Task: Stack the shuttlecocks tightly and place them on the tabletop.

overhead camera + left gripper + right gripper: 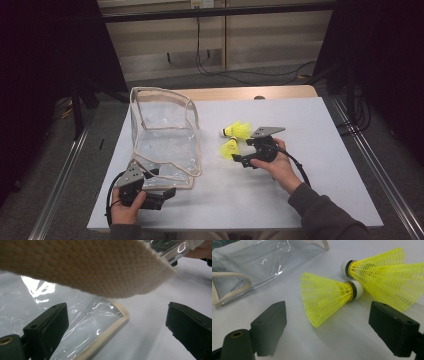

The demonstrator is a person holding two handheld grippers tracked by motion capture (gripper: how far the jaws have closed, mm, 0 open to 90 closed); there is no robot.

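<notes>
- Shuttlecock, yellow mesh skirt, white cork with a black band: lies on its side on the white worktop, just ahead of the right gripper, skirt toward the jaws, cork pointing away.
- Second shuttlecock just behind it, skirts overlapping or touching near the first one's cork; can't tell which.
- Right gripper: jaws wide open, nothing between the pads, one either side of the near skirt's line.
- Clear bag with cream edging stands open on the worktop's left part, well apart from both shuttlecocks.
- Left gripper at the bag's near corner: jaws open, bag's lower edge lying between them but not pinched; cream strap hangs across the top of the left gripper view.
- Step in hand, likely: pick the near shuttlecock for the bag.
- Do it well: slide forward until the pads bracket the cork or the skirt's narrow end, not the flared mesh, which would crush.
- Close gently, lift straight up so the second shuttlecock isn't dragged.
- Left should pinch the rim to hold the mouth open.
</notes>
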